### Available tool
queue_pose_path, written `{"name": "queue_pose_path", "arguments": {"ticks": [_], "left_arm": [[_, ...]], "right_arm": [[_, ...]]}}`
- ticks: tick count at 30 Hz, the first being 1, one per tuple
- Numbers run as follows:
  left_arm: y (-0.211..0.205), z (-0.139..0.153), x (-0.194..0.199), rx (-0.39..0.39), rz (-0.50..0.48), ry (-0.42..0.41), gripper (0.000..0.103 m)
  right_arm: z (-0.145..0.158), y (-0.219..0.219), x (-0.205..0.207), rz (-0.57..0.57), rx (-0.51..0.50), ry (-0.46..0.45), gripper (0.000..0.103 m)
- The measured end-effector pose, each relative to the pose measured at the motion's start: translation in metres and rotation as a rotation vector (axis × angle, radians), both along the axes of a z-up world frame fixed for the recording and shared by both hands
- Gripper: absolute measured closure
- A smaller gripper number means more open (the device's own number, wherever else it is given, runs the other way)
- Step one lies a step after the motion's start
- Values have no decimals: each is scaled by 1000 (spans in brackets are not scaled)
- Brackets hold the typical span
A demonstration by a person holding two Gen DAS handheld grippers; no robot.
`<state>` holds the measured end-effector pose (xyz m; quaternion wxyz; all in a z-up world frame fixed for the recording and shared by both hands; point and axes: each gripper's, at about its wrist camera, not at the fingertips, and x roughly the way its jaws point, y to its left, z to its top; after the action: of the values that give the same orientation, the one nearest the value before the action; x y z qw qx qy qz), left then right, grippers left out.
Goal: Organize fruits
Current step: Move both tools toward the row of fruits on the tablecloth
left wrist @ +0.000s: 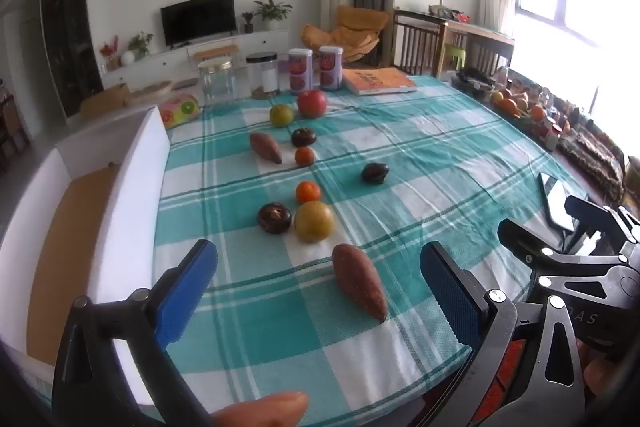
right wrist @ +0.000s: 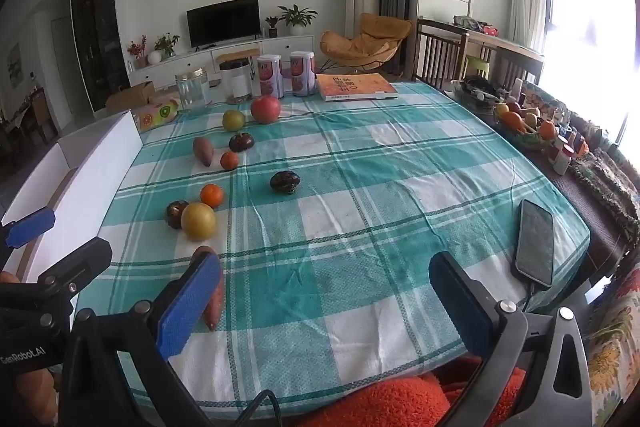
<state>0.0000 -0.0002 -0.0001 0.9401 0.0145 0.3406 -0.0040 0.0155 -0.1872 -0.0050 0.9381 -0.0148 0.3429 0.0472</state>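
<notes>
A: Left wrist view first. Left gripper (left wrist: 316,291) spread wide, nothing between the blue pads, nothing touched. Near sweet potato (left wrist: 359,281) lying on the checked cloth (left wrist: 420,147) just ahead, between the pad lines, nearer the right-hand one. Long axis slanted: fat end far-left, thin tip near-right.

B: Rest of the produce?

A: Strung out further up the cloth. Yellow fruit (left wrist: 314,221) just past the sweet potato, dark mangosteen (left wrist: 274,217) beside it, small orange (left wrist: 308,191) behind. White box (left wrist: 120,187) off to the left, empty as far as visible.

B: Right wrist view?

A: Right gripper (right wrist: 326,297) equally wide apart, empty, bare cloth ahead. Same sweet potato (right wrist: 214,307) half hidden behind its left pad, so off to that side, not lined up. Phone (right wrist: 535,243) near the right pad.

B: So left hand nearer.

A: Likely yes. Probably needs a wrist roll to close across the slanted axis rather than along it.
</notes>
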Motion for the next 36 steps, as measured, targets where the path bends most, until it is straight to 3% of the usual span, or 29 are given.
{"name": "queue_pose_path", "arguments": {"ticks": [9, 11, 14, 36], "left_arm": [[1, -8, -10, -36, 9, 17, 1], [3, -7, -7, -52, 11, 27, 1], [5, -6, -6, -69, 11, 36, 1], [-1, -11, -6, -61, 13, 44, 1]], "right_arm": [[-2, 7, -11, 28, 34, 2, 0], [0, 10, -19, -8, -28, -25, 0], [1, 7, -20, -10, -26, -30, 0], [-2, 2, -19, -16, 13, -19, 0]]}}
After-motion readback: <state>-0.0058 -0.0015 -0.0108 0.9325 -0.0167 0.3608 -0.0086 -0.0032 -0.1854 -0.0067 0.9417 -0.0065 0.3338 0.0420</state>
